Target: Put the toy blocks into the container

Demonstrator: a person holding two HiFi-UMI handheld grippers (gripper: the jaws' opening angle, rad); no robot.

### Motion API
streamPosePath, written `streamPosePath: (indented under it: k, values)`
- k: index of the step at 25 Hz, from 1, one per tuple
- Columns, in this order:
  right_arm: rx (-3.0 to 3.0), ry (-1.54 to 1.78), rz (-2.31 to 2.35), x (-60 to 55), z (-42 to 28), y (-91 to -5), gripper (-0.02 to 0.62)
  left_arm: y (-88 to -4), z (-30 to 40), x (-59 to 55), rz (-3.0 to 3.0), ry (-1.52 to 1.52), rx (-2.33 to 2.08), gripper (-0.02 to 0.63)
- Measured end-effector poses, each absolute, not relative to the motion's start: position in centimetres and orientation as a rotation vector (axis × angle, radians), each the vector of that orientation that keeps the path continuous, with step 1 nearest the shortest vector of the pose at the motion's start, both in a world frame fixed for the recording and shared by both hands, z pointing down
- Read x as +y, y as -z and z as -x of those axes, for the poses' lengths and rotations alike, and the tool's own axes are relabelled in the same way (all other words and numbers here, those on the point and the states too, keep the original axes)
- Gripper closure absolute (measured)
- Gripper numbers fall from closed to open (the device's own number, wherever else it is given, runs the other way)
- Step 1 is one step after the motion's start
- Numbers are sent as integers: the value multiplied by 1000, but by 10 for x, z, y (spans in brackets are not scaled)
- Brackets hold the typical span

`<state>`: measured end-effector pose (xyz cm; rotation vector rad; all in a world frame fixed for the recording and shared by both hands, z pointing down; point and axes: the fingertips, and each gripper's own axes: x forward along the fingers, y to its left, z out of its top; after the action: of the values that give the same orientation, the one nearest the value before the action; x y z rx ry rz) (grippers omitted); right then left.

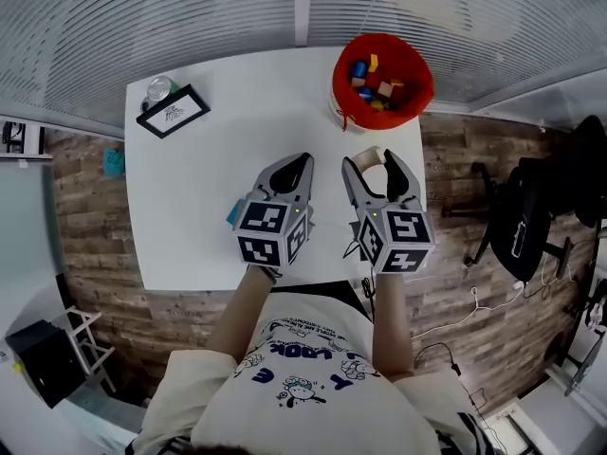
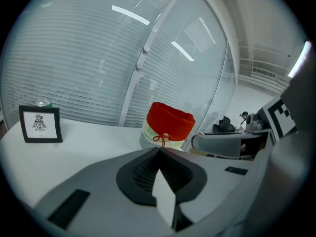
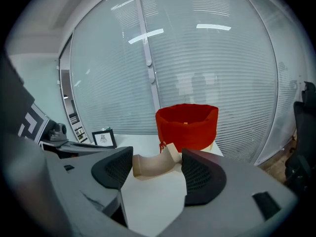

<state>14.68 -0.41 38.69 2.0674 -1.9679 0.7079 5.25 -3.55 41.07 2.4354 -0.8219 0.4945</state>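
White table (image 1: 209, 188): one red container (image 1: 415, 98), one arch block (image 1: 368, 156).

Beige arch block (image 3: 150, 163) lying flat, red container (image 1: 420, 81) w/ blocks (image 1: 372, 88)

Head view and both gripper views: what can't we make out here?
- Head view: the blue thing is mostly hidden beneath the left gripper; can't tell what it is.
- Gripper views: the red container shows only its wall; its blocks are too small to count in the head view.
- Right gripper view: unclear whether the arched block in the right gripper is clear of the table.
- Left gripper view: the can is mostly behind the picture frame.
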Motion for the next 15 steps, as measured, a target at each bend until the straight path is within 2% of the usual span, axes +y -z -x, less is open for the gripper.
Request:
streamPosePath:
  k: [15]
  values:
    - [-2001, -551, -2101, -32, -165, -339, 287, -380, -57, -55, -2490, -428, -842, 575]
